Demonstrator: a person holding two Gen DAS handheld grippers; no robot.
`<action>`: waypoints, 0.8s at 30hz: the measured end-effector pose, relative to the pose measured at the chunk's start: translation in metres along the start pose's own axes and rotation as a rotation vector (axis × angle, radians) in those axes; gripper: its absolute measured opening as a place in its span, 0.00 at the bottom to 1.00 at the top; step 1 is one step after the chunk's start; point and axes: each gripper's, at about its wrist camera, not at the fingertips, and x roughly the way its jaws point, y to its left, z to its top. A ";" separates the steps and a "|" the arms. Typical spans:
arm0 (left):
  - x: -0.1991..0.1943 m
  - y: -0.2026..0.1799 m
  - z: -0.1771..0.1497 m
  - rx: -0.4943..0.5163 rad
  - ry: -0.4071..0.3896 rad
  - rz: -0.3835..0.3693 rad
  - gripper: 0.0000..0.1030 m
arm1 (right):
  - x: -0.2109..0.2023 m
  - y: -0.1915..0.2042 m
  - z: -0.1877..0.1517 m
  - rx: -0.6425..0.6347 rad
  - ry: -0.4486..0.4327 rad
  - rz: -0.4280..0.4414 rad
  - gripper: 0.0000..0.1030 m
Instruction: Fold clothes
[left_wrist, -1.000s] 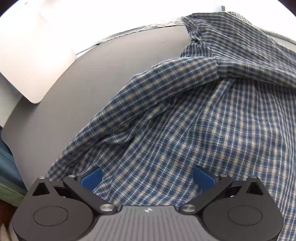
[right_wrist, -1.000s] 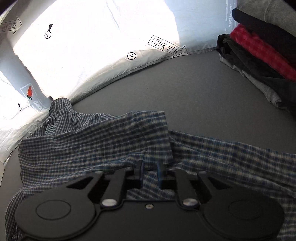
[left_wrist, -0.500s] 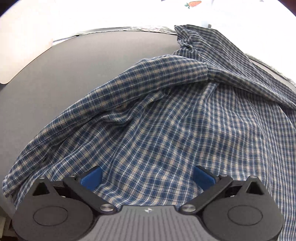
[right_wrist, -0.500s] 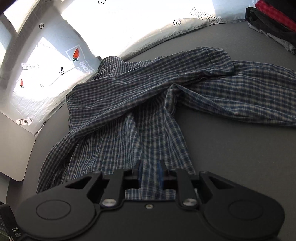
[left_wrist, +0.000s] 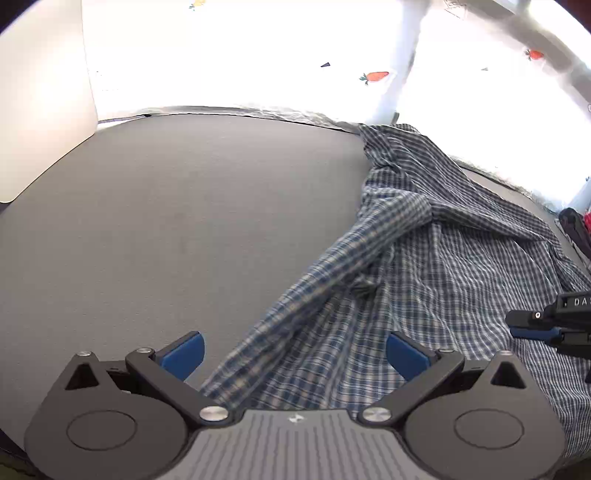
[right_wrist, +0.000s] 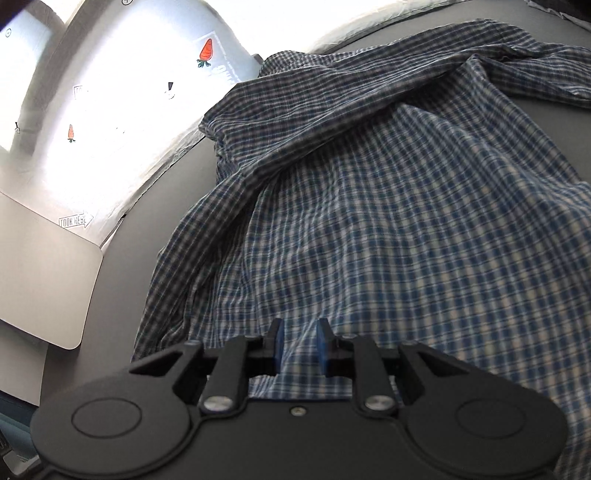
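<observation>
The shirt (left_wrist: 436, 280) lies spread on the table (left_wrist: 184, 221), its collar end at the far edge, one sleeve (left_wrist: 332, 273) trailing toward my left gripper (left_wrist: 293, 349) — my right gripper (right_wrist: 298, 345) sits over its near hem.

Grey tabletop (left_wrist: 184, 221); bright white carrot-print backdrop (left_wrist: 258, 66).

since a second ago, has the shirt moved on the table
Yes. The shirt has been dragged right: in the left wrist view, bare grey table now fills the space left of it, beside the white board.
</observation>
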 end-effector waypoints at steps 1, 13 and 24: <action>0.001 0.014 0.002 -0.017 0.001 0.003 1.00 | 0.008 0.015 -0.009 -0.010 0.012 0.017 0.19; 0.030 0.115 -0.007 0.049 0.157 0.032 1.00 | 0.079 0.134 -0.078 -0.020 0.159 0.217 0.12; 0.044 0.096 -0.020 0.283 0.197 -0.071 1.00 | 0.090 0.144 -0.100 0.038 0.194 0.170 0.30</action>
